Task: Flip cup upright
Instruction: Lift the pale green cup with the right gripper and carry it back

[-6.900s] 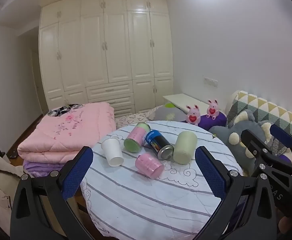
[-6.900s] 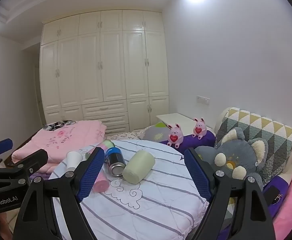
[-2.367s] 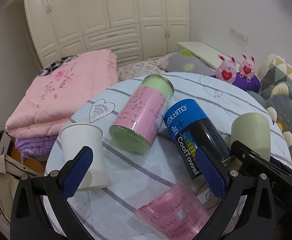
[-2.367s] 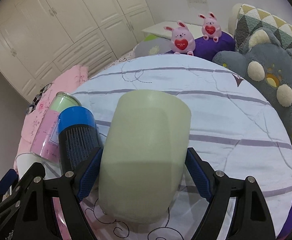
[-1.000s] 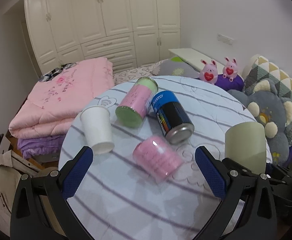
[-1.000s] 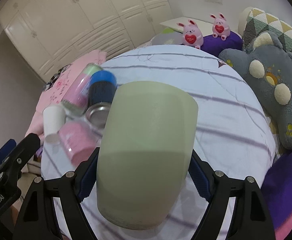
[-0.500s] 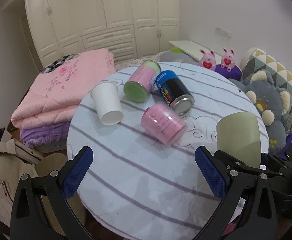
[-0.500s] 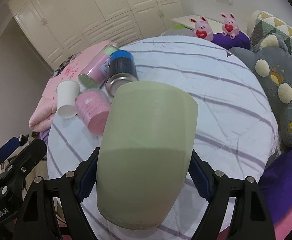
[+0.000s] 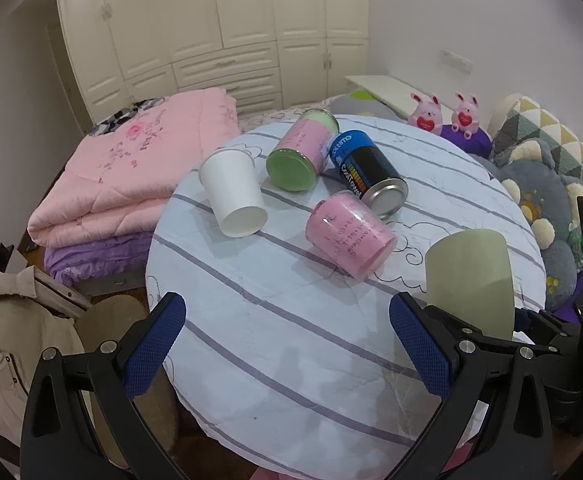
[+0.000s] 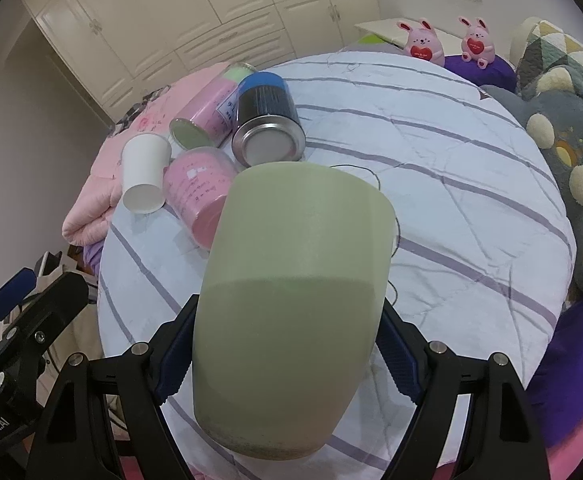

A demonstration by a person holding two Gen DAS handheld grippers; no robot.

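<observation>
Fingers of right gripper (image 10: 283, 344) stay clamped on green cup (image 10: 291, 304), lifted higher; left gripper (image 9: 291, 348) remains spread.

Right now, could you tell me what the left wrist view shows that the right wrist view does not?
Only the left wrist view shows the left gripper open and empty above the table, and the beige coat. Only the right wrist view shows the right gripper clamped on the green cup. Both show that cup, the white paper cup, the pink cup and the blue can.
</observation>
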